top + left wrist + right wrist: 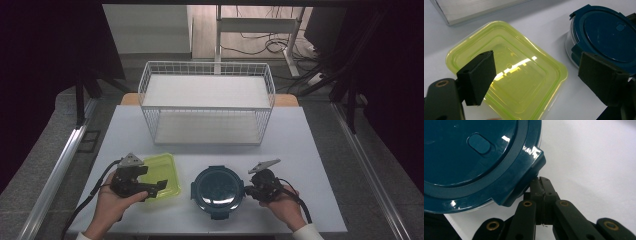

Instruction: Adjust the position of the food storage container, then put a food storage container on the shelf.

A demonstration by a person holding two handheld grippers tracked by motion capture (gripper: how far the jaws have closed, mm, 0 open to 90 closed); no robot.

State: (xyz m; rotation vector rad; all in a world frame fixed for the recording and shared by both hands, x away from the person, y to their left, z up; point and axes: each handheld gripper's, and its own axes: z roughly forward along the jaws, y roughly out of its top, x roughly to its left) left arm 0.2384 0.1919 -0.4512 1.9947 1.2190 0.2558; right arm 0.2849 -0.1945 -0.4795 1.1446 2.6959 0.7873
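Observation:
A translucent yellow-green rectangular container [161,169] lies on the white table [300,150] at the front left. In the left gripper view the container [521,75] sits below and between the jaws of my left gripper [539,80]. That left gripper [159,187] is open and holds nothing. To its right stands a round container with a dark blue clip-on lid [218,187]. My right gripper [247,190] is shut at the lid's right side. In the right gripper view its tips [541,181] touch the underside of a lid latch [524,182].
A white wire two-level rack [207,102] stands at the back middle of the table, its shelves bare. Bare tabletop lies between the rack and the containers. The table's front edge runs just under the person's hands.

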